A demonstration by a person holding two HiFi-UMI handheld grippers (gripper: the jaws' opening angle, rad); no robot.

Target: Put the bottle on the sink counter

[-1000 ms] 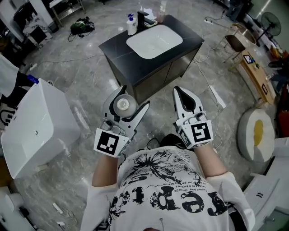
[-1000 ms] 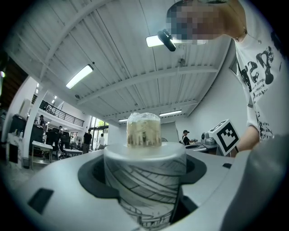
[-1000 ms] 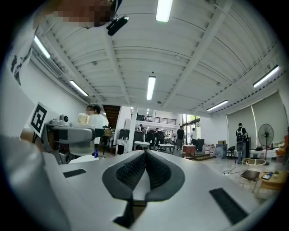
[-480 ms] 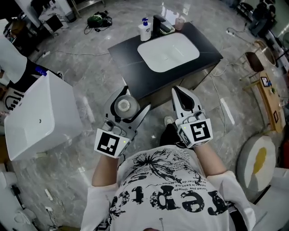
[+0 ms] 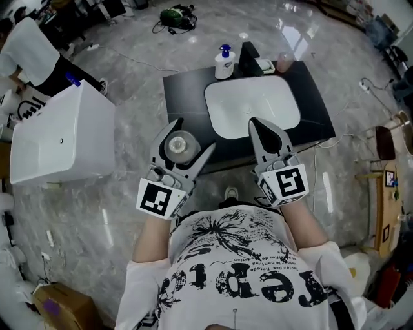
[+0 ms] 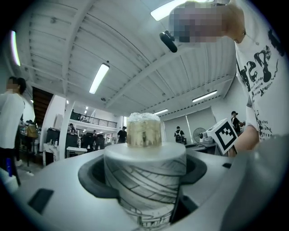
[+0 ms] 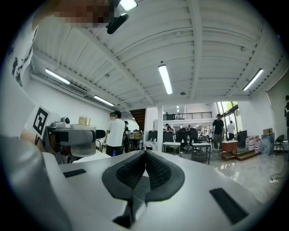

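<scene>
My left gripper (image 5: 182, 143) is shut on a pale bottle (image 5: 179, 145) with a grey patterned body and a gold-toned cap; in the left gripper view the bottle (image 6: 144, 167) stands upright between the jaws. My right gripper (image 5: 266, 134) is shut with nothing in it, its pads (image 7: 145, 173) pressed together. Ahead stands a black sink counter (image 5: 186, 97) with a white basin (image 5: 253, 106). Both grippers hover at the counter's near edge, well above it. From the right gripper view, the left gripper (image 7: 72, 135) and its bottle show at the left.
A white pump bottle (image 5: 223, 62), a black faucet (image 5: 248, 55) and a pinkish cup (image 5: 284, 62) stand along the counter's back edge. A white tub (image 5: 58, 138) sits on the floor at the left, a person (image 5: 39, 64) beside it. Cables and a green bag (image 5: 177, 13) lie beyond.
The view has advanced toward the sink counter; the counter now sits directly ahead under both grippers. The grippers keep their pose, bottle still held.
</scene>
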